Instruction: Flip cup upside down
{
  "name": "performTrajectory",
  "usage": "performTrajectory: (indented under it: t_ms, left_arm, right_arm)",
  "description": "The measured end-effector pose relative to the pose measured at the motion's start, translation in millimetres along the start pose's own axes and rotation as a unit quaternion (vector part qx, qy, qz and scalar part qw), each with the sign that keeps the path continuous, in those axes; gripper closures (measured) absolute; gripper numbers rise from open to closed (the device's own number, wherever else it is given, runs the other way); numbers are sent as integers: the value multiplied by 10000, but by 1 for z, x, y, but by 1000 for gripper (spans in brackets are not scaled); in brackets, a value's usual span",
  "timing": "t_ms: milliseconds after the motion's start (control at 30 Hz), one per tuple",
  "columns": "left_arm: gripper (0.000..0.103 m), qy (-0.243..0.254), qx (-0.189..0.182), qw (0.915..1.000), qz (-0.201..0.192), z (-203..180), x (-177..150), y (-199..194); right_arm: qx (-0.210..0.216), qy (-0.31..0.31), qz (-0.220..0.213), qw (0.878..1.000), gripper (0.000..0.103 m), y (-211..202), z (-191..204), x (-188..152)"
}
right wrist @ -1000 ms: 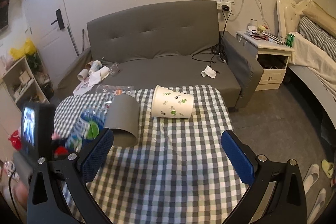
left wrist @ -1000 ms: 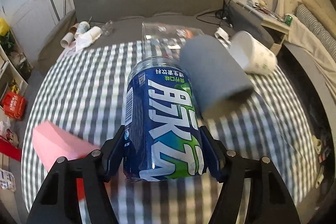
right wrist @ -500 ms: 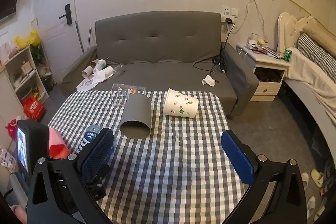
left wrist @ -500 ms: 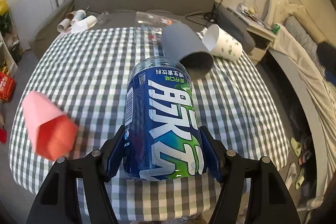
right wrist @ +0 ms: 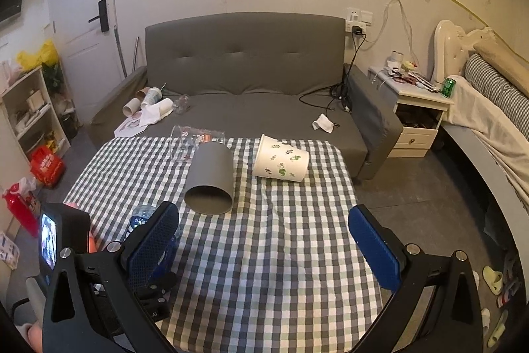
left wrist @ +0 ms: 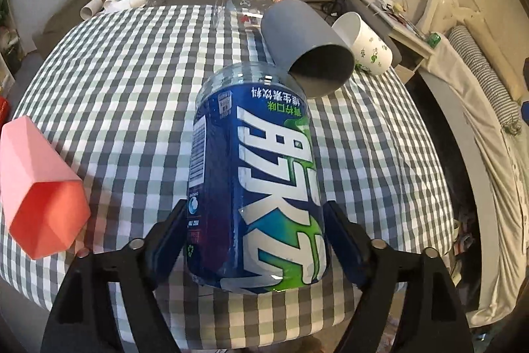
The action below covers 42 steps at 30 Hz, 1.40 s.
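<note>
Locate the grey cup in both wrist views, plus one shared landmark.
Left wrist: grey cup upper centre-right, on its side, mouth toward camera, just beyond the blue cup.
Right wrist: grey cup centre-left, on its side, mouth toward camera.
Shared landmark: white leaf-print cup, lying to its right in both.

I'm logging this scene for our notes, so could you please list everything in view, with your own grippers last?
Blue cup: one, blue label, held above the table.
Grey cup: one, on its side mid-table.
White cup: one, green leaf print, on its side, far right.
Clear cup: one, on its side at the far edge.
Pink cup: one, left side.
Table: one, checked cloth.
Sofa: one, grey, behind the table.
Left gripper: shut on the blue cup.
Right gripper: open, empty.
</note>
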<state>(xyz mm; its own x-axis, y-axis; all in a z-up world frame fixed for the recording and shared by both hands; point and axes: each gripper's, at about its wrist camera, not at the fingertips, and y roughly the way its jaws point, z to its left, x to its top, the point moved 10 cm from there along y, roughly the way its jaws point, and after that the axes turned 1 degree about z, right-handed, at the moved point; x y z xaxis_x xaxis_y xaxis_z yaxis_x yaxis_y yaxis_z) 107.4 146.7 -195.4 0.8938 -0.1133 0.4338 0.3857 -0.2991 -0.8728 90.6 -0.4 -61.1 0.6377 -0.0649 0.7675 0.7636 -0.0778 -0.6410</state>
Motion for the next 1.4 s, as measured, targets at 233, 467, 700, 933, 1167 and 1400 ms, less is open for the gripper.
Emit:
performTrajectory:
  t_ms: [233, 467, 700, 933, 1167, 1400]
  left_arm:
    - [4, 228, -106, 9975, -657, -3, 21, -48]
    - [4, 303, 317, 9888, -1430, 22, 39, -101]
    - [0, -132, 872, 9717, -2192, 87, 47, -148]
    - [0, -252, 1125, 9719, -2054, 130, 39, -133]
    - [0, 187, 1389, 9706, -1956, 140, 37, -114]
    - [0, 364, 1402, 9736, -1762, 139, 40, -90]
  right_arm:
    - [97, 72, -70, 9999, 0, -4, 3, 2]
    - [207, 47, -126, 9997, 0, -15, 13, 4]
    - [380, -97, 144, 9991, 0, -12, 36, 0]
    - [634, -265, 947, 9931, 0, 24, 77, -21]
    - [823, -360, 1838, 9789, 0, 72, 116, -48]
    - [870, -89, 2440, 9658, 1, 111, 127, -66]
